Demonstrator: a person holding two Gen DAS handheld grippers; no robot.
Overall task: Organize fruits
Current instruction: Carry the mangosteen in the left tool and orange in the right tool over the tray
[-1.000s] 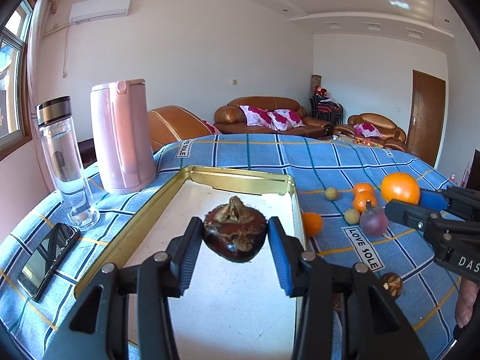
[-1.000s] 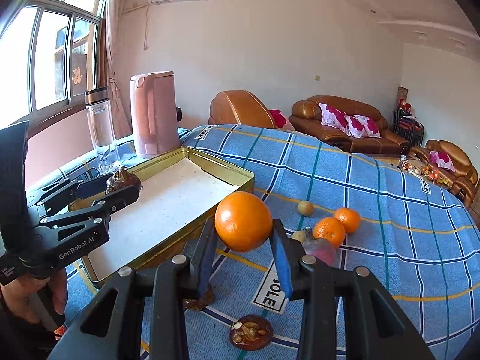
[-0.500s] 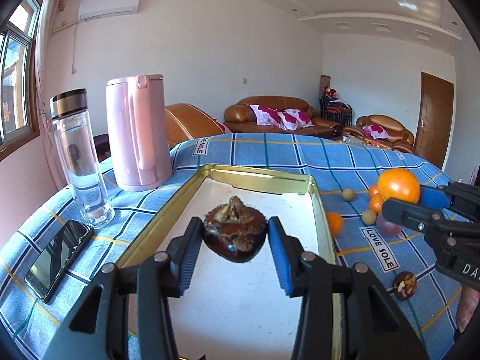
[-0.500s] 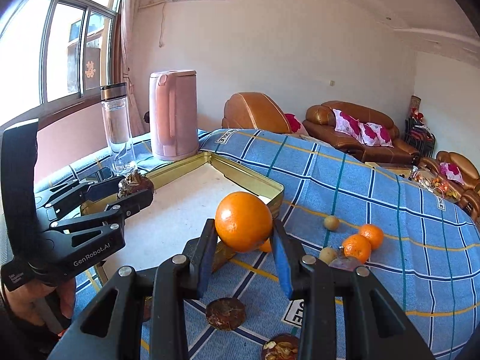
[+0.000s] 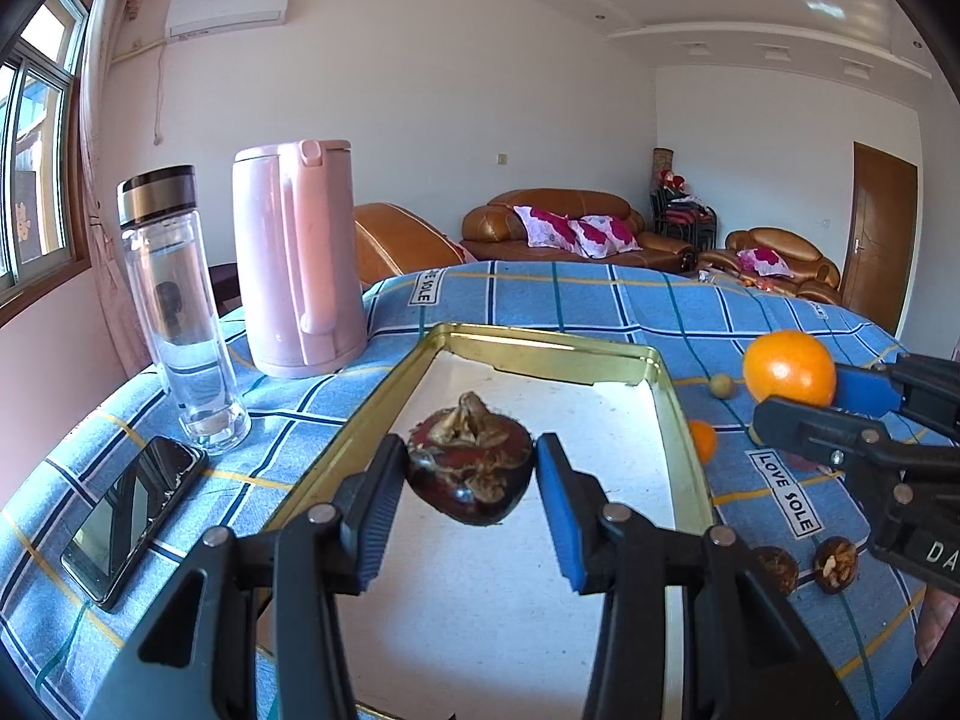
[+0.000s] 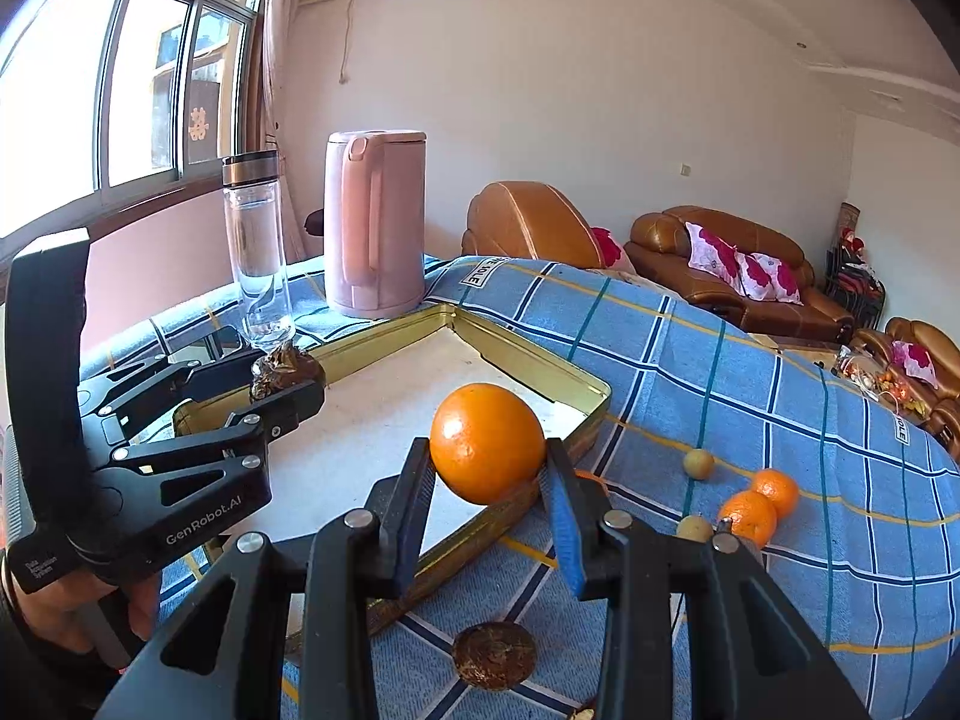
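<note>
Blue plaid cloth [image 5: 570, 294] covers the table in a living room with brown leather sofas, and on it lies a shallow gold-rimmed metal tray [image 5: 543, 351] with a white floor. Held above that tray, the left gripper [image 5: 470, 483] is clamped on a dark, dried-looking mangosteen [image 5: 470, 474], its calyx up. Beside it, the right gripper [image 6: 487, 480] pinches a large orange [image 6: 487, 443] over the tray's near rim. Loose fruit lies on the cloth right of the tray: two small tangerines [image 6: 762, 501] touching each other, a third one [image 5: 702, 439] against the tray wall, and two pale round longan-like fruits [image 6: 699, 463]. Nearer the camera sit a brown mangosteen shell [image 6: 493, 654] and another broken-open piece [image 5: 835, 563]. Left of the tray stand a pink electric kettle [image 5: 297, 258] and a clear glass bottle [image 5: 177, 312] with a metal cap, with a black smartphone [image 5: 132, 513] lying flat just in front of the bottle.
</note>
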